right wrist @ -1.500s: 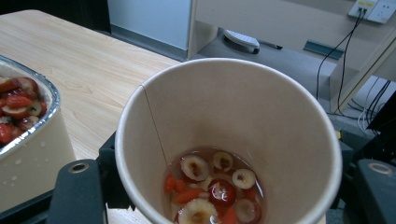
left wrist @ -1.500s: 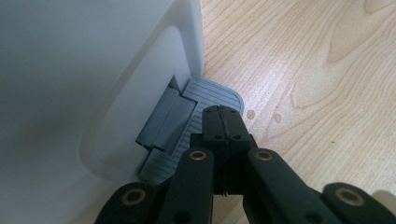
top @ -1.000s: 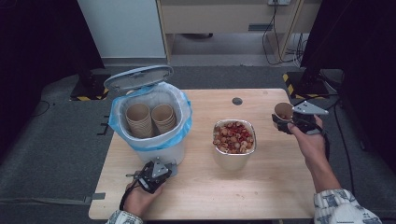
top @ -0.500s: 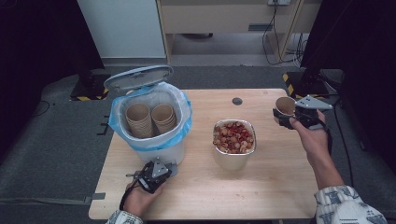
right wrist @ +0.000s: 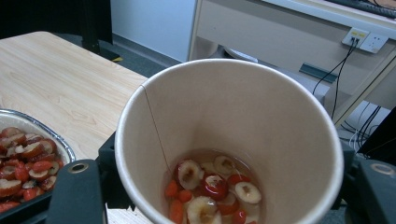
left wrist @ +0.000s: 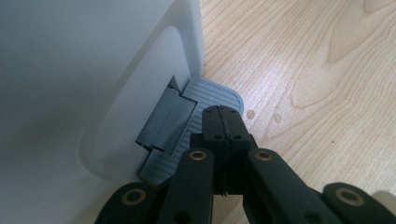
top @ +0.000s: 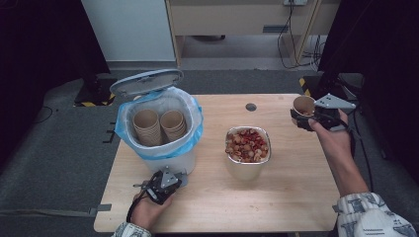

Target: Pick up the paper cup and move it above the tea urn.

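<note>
cup [right wrist: 229,140] of fruit slices clamped in right gripper [top: 316,117] | foil tray [top: 248,146] full | bin [top: 160,129]: 2 cup stacks, perhaps | left gripper [left wrist: 223,122] closed, empty

No legible txt, labels, brands or nos. on anything in view.

Light falls from above and the table [top: 286,192] looks bright, while the room past its far corners is very dark. The bin [left wrist: 70,70] is a blurry white wall with soft shadow below. The cup [right wrist: 224,116] rim is a little fuzzy
</note>
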Available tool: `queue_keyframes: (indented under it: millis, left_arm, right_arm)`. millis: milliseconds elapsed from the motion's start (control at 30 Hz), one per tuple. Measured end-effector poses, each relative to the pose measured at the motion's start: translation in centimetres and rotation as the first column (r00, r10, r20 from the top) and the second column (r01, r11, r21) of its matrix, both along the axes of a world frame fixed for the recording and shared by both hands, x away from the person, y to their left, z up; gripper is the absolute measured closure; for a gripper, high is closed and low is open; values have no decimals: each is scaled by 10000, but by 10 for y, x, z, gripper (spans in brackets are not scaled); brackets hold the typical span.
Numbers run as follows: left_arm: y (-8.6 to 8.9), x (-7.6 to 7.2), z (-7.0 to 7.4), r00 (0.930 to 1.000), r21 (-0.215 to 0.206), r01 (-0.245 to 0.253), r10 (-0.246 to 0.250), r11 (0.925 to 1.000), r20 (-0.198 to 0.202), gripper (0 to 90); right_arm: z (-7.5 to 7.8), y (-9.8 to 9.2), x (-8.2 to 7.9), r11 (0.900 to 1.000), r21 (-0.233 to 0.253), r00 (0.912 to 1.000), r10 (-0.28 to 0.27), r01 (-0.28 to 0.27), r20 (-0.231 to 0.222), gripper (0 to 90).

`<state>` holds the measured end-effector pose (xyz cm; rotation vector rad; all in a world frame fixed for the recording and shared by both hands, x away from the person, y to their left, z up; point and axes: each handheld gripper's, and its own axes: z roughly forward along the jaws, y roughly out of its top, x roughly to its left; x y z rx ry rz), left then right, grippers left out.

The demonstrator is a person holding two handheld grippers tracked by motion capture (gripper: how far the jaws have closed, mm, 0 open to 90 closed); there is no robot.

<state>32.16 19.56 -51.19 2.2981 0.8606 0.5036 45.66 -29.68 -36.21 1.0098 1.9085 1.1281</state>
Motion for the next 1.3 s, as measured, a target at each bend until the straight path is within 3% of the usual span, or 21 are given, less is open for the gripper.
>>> queue_keyframes:
  millis: [633, 1300]
  left_arm:
    - [0, 0, 0, 10000, -9, 6, -6, 10000, -3, 899]
    - [0, 0, 0, 10000, -7, 6, -6, 10000, 0, 899]
  right_arm:
    - [20, 10, 5, 9980, -547, 9989, 341, -323, 334, 281]
    - [36, 21, 8, 9947, -821, 9956, 669, -614, 658, 280]
